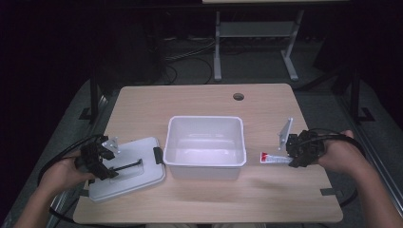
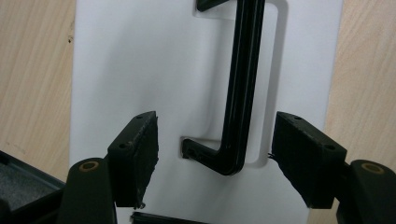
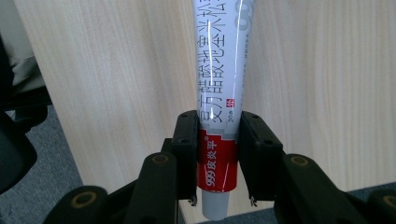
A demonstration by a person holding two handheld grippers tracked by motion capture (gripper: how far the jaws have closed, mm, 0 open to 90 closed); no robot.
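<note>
Tube [image 3: 219,93]: white, red band near cap end, dark printed characters; lower right of centre in high view, just right of white bin [image 1: 205,121]. Right gripper [image 1: 291,160] clamps tube at red band, hand level, pointing left. Left gripper [image 2: 215,158] jaws spread, astride black handle [image 2: 240,93] of white lid [image 1: 126,168], lower left; nothing gripped.

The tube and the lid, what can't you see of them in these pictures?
- Tube: in the right gripper view its far end is cut off by the top edge, and the fingers cover its sides.
- Tube print: too small to read in the high view.
- Lid: in the left gripper view, its ends are cut off by the edges.
</note>
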